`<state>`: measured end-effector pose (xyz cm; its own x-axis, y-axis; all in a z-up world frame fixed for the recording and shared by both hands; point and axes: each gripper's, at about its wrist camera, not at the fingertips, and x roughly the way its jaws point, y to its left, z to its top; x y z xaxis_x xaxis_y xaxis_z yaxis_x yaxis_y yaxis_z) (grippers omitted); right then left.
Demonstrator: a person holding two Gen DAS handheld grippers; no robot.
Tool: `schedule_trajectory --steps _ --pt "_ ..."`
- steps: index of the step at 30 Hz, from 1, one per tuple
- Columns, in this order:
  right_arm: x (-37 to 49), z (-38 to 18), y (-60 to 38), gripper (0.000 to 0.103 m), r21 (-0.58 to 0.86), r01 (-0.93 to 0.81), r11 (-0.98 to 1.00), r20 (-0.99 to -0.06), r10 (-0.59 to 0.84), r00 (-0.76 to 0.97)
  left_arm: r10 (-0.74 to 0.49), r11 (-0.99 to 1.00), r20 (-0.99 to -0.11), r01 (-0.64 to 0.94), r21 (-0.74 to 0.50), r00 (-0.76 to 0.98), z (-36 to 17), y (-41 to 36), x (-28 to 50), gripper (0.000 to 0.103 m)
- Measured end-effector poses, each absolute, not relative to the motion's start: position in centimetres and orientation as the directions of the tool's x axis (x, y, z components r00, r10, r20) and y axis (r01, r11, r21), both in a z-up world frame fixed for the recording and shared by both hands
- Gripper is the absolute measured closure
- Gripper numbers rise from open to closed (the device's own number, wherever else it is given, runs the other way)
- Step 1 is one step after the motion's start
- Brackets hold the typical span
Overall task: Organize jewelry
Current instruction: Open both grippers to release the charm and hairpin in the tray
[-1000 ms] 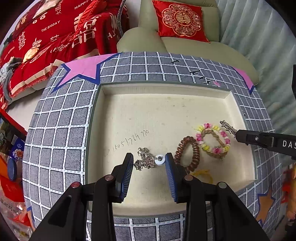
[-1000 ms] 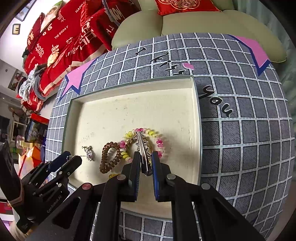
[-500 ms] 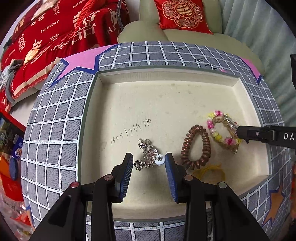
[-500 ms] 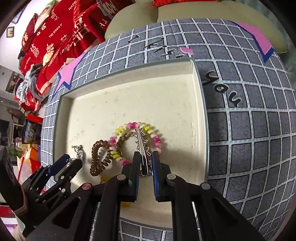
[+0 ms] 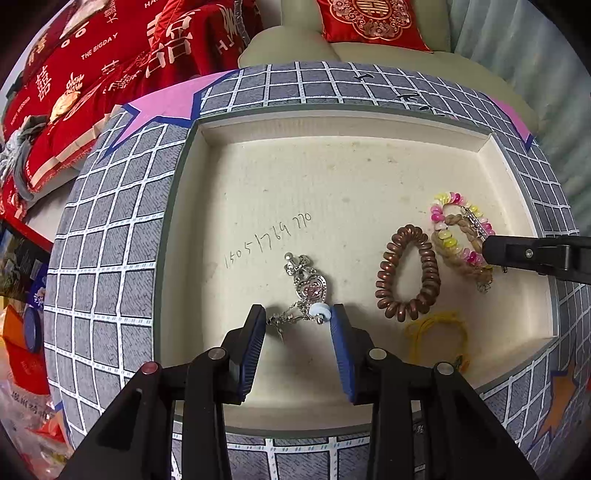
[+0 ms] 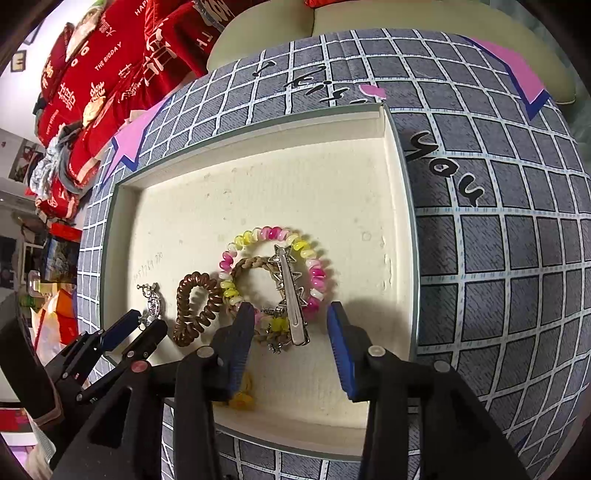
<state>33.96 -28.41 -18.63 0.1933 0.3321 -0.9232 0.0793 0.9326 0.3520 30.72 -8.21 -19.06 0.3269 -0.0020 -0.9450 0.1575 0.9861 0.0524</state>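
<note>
A cream tray (image 5: 369, 177) lies on a grey grid cloth. In it are a silver pendant chain (image 5: 308, 291), a brown coil hair tie (image 5: 406, 273), a pink-yellow coil tie with a braided band (image 5: 458, 236) and a yellow string (image 5: 436, 332). My left gripper (image 5: 298, 317) is open, its tips either side of the chain's white bead. My right gripper (image 6: 291, 321) is open over the tray (image 6: 258, 184). A silver star hair clip (image 6: 290, 295) lies between its fingers on the pink-yellow tie (image 6: 273, 273). The brown tie (image 6: 195, 306) lies to its left.
The grey grid cloth (image 6: 498, 240) with pink stars covers the surface around the tray. Red bedding (image 5: 92, 66) is at the back left, a beige sofa with a red cushion (image 5: 369, 22) behind. Boxes and bags (image 5: 22, 314) sit low at the left.
My right gripper has opened and let go of the star hair clip, which now lies on the pink-yellow tie. My left gripper has moved closer to the chain.
</note>
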Motion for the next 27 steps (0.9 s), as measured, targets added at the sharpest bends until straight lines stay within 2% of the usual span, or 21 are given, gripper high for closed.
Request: schedule_trajectory --steps 6,7,8,9,18,19,21,22,23,27 --pt "33.7 -17.5 -28.7 0.047 0.398 0.093 0.913 -0.902 0.371 0.222 -0.007 0.987 -0.942 0.151 0.046 0.336 -18.1 -8.1 30.7 0.056" --pt "33.6 -17.3 -28.8 0.047 0.405 0.098 0.909 -0.898 0.376 0.227 -0.009 0.987 -0.941 0.152 0.045 0.339 -17.9 -8.1 30.6 0.052" --pt "33.6 -17.1 -28.9 0.047 0.414 0.104 0.904 -0.894 0.383 0.232 -0.008 0.988 -0.940 0.150 0.047 0.342 -17.8 -8.2 30.6 0.026" --pt "33.5 -16.9 -29.0 0.046 0.421 0.109 0.900 -0.891 0.388 0.235 -0.001 0.988 -0.933 0.142 0.054 0.360 -17.4 -8.2 30.5 0.007" --pt "32.6 -14.7 -29.7 0.035 0.483 0.141 0.864 -0.857 0.433 0.280 0.002 0.988 -0.921 0.141 0.062 0.390 -15.6 -8.5 30.2 0.005" --pt "32.4 -14.6 -29.8 0.034 0.488 0.143 0.861 -0.854 0.437 0.283 0.001 0.988 -0.921 0.141 0.061 0.390 -15.5 -8.5 30.1 0.002" --pt "32.1 -14.1 -30.0 0.034 0.498 0.147 0.855 -0.848 0.445 0.289 0.001 0.988 -0.918 0.141 0.062 0.397 -15.0 -8.5 29.6 0.000" --pt "31.9 -13.9 -30.1 0.025 0.505 0.151 0.850 -0.844 0.450 0.290 -0.001 0.988 -0.917 0.143 0.061 0.398 -14.8 -8.5 29.3 0.000" --pt "31.6 -13.7 -30.2 0.021 0.512 0.155 0.845 -0.840 0.456 0.293 -0.002 0.988 -0.918 0.145 0.060 0.397 -14.7 -8.4 29.3 0.000" --pt "30.4 -12.9 -30.6 0.021 0.537 0.171 0.826 -0.825 0.472 0.310 -0.011 0.987 -0.921 0.152 0.052 0.389 -14.1 -8.4 28.1 0.000"
